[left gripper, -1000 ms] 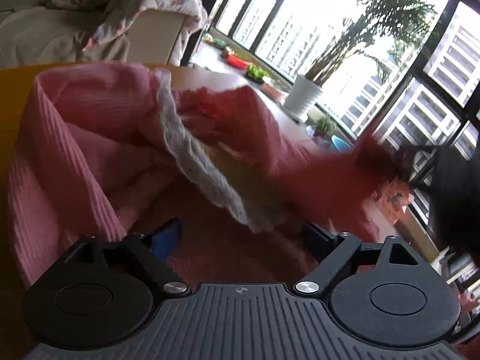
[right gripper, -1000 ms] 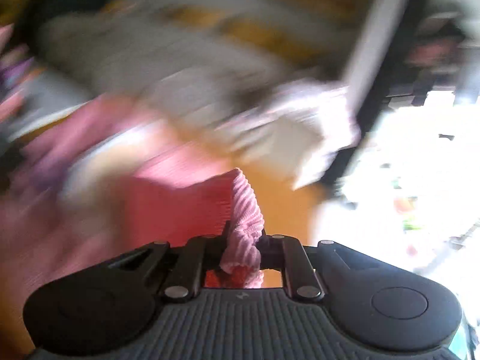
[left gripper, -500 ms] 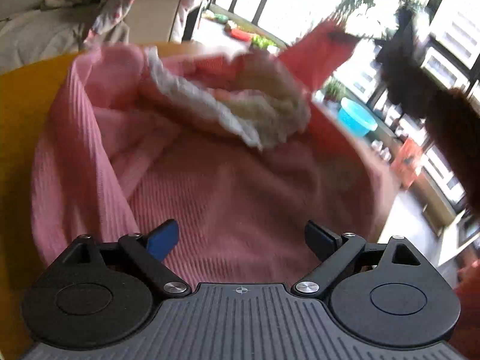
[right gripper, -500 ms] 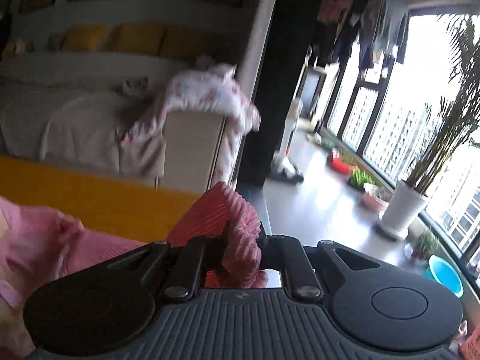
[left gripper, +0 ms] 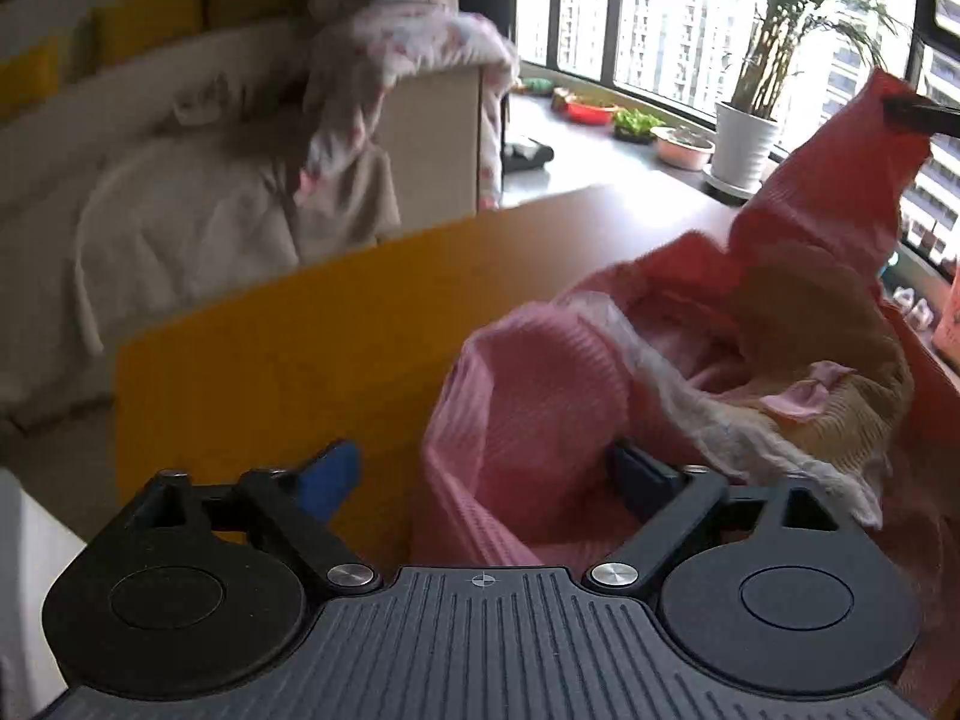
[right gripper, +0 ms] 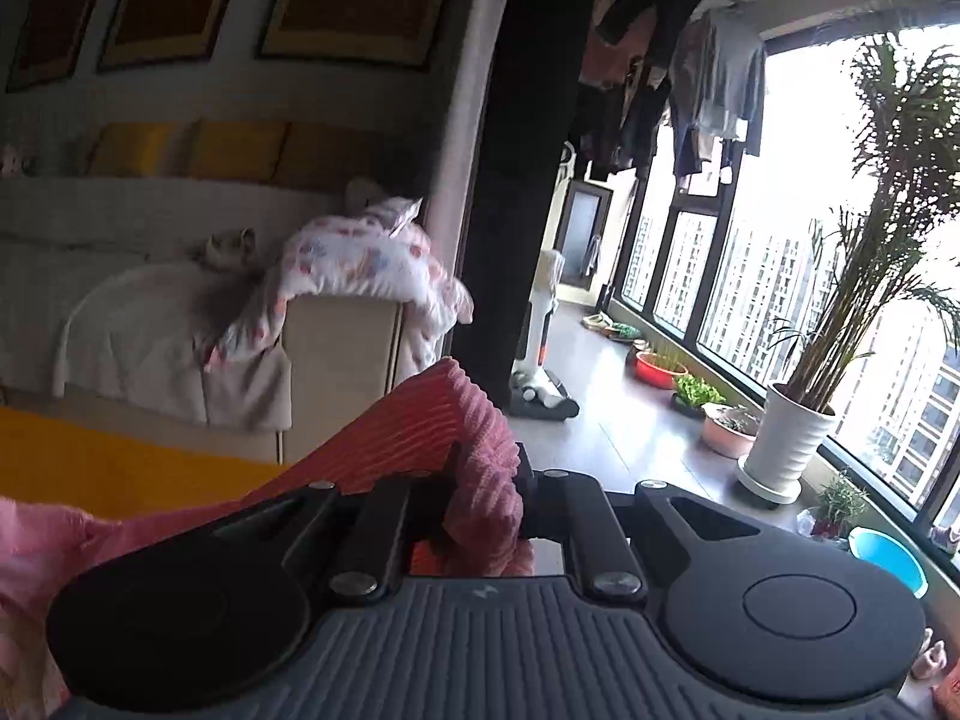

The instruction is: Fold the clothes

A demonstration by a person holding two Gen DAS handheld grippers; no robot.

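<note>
With the right gripper (right gripper: 480,516) clamped on the lifted pink garment (left gripper: 540,396) and the left gripper (left gripper: 486,480) spread wide beside its bunched body, that pinch looks small, so the ribbed cloth may slip free.

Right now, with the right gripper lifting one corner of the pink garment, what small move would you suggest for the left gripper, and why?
Probably close the left gripper on the pink garment's near edge. It is open, with the fabric bunched between its fingers, while the right gripper is shut on a raised corner. Much of the garment is crumpled on the yellow table, so a second hold would likely help spread it.
</note>
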